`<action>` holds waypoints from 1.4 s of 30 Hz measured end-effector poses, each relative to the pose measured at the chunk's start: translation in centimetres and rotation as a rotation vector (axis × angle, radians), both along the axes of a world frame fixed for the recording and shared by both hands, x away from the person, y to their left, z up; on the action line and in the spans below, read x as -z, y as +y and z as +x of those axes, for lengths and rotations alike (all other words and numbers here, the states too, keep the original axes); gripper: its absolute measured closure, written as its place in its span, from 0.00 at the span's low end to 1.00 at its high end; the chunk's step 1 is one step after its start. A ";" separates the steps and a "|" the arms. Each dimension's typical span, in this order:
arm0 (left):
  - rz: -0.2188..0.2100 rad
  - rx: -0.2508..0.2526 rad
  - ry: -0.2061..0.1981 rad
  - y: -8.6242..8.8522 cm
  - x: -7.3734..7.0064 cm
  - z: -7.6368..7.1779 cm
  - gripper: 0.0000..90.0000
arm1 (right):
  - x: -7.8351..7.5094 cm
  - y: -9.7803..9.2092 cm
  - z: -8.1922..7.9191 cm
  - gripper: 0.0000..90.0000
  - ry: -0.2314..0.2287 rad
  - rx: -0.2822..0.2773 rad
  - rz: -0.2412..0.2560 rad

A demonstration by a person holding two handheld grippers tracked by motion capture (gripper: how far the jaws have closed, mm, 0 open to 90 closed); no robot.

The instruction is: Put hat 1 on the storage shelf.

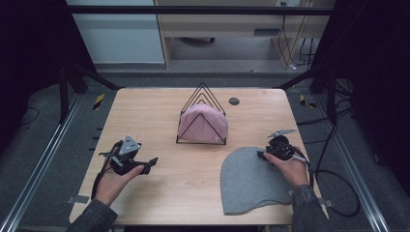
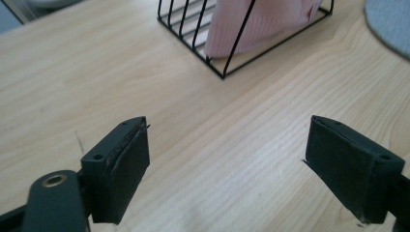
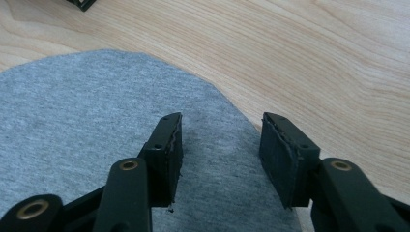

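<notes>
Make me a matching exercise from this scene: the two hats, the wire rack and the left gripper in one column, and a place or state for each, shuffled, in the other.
1. pink hat
2. grey hat
3. wire rack
4. left gripper

A. lies flat on the table's near right part
B. open above bare wood
C. stands at the table's middle
D. sits inside the rack

Pairs: 1-D, 2-A, 3-C, 4-B

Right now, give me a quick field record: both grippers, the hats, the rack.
left gripper: open, above bare table, holds nothing
right gripper: open, jaws over the rounded end of the grey hat
grey hat: flat on the table, near right
pink hat: inside the black wire rack
black wire rack: upright, mid table, beyond the grey hat
</notes>
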State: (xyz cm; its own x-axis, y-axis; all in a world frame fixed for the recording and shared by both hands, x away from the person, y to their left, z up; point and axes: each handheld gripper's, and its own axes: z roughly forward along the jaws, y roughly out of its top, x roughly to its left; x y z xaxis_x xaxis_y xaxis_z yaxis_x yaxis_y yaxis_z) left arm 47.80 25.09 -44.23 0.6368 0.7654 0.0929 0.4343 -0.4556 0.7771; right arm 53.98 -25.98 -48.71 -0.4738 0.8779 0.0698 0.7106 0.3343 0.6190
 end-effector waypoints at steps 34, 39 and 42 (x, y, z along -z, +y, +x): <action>-0.035 0.029 0.111 -0.5 1.5 -0.1 0.13 | -4.8 3.6 -4.5 0.97 -0.205 -0.190 0.048; -0.038 0.035 0.117 -0.7 1.6 -0.1 0.13 | -5.9 4.2 -4.9 0.97 -0.245 -0.216 0.072; -0.032 0.049 0.121 -0.8 1.7 -0.1 0.13 | -6.6 4.5 -5.1 0.97 -0.261 -0.224 0.083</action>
